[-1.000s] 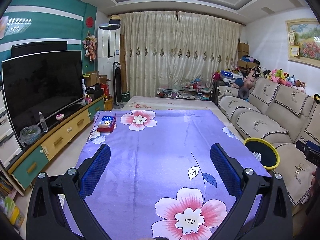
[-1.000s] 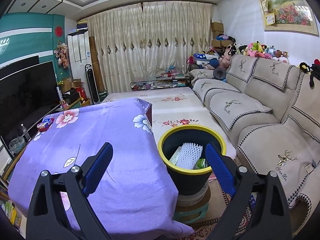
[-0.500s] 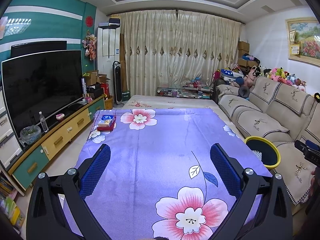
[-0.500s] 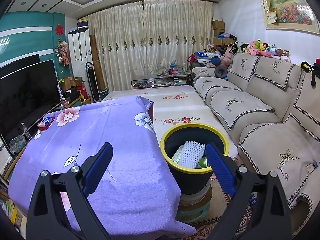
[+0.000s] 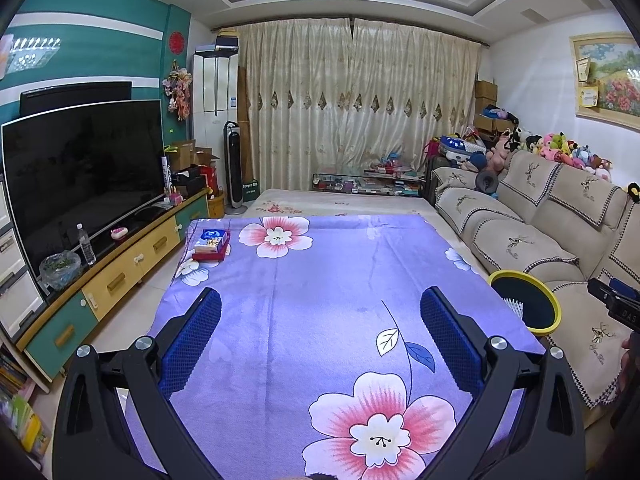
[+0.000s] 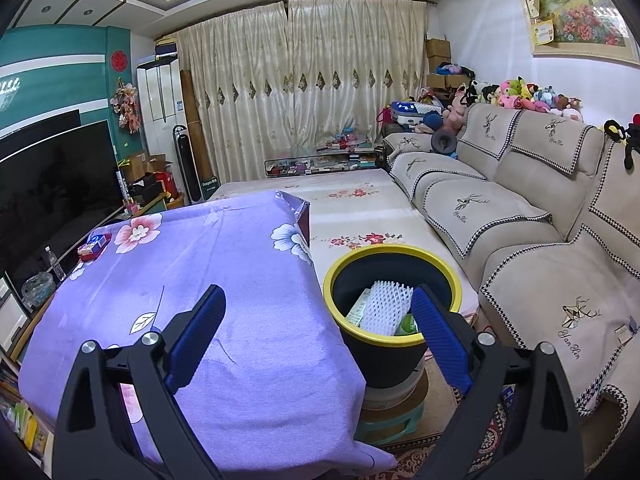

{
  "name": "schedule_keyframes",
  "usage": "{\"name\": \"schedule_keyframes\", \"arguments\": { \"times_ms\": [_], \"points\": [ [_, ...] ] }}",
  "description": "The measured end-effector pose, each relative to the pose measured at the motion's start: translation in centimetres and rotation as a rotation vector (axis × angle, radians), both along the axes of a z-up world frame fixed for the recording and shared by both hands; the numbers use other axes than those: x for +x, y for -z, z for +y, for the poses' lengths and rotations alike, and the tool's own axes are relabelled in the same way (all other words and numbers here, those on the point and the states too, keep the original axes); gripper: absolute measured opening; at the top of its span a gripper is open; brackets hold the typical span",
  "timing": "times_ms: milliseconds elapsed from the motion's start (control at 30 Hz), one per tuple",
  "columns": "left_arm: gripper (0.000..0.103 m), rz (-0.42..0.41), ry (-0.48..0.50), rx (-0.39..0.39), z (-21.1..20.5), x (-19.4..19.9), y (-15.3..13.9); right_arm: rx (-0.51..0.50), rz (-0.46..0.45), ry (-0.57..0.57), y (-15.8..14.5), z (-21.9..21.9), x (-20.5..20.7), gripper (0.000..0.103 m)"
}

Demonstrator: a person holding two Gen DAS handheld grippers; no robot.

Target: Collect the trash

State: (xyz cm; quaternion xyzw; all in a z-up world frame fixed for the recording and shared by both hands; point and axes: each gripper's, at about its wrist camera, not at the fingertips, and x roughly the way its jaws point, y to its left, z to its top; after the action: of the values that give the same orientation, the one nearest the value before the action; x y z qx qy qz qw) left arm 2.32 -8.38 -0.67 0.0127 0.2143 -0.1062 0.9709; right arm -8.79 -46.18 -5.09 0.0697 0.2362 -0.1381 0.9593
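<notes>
A dark bin with a yellow rim (image 6: pixel 392 268) stands on a stool right of the table; it also shows in the left wrist view (image 5: pixel 524 304). Inside lie a white foam net (image 6: pixel 386 306), a paper wrapper (image 6: pixel 358 308) and something green (image 6: pixel 409 323). My right gripper (image 6: pixel 316 302) is open and empty, above the table's right edge beside the bin. My left gripper (image 5: pixel 320 304) is open and empty over the purple flowered tablecloth (image 5: pixel 320 280). A small stack of packets (image 5: pixel 212 243) lies at the table's far left corner.
A beige sofa (image 6: pixel 520 216) runs along the right, close behind the bin. A TV (image 5: pixel 80 172) on a low cabinet (image 5: pixel 120 276) lines the left wall. A cream flowered surface (image 6: pixel 344 200) lies beyond the table. A patterned rug (image 6: pixel 488 440) is under the stool.
Both grippers have drifted back slightly, so the table and bin sit a little farther away. Both stay open and empty.
</notes>
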Motion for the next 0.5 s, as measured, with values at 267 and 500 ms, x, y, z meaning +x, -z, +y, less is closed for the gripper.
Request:
{"name": "schedule_keyframes", "arguments": {
  "times_ms": [267,500],
  "points": [
    [0.098,0.011,0.004,0.002,-0.28,0.23,0.35,0.002,0.002,-0.002,0.10,0.15,0.16,0.089],
    [0.098,0.013,0.005,0.003,-0.37,0.21,0.47,0.005,0.003,-0.004,0.13,0.20,0.15,0.089]
  ]
}}
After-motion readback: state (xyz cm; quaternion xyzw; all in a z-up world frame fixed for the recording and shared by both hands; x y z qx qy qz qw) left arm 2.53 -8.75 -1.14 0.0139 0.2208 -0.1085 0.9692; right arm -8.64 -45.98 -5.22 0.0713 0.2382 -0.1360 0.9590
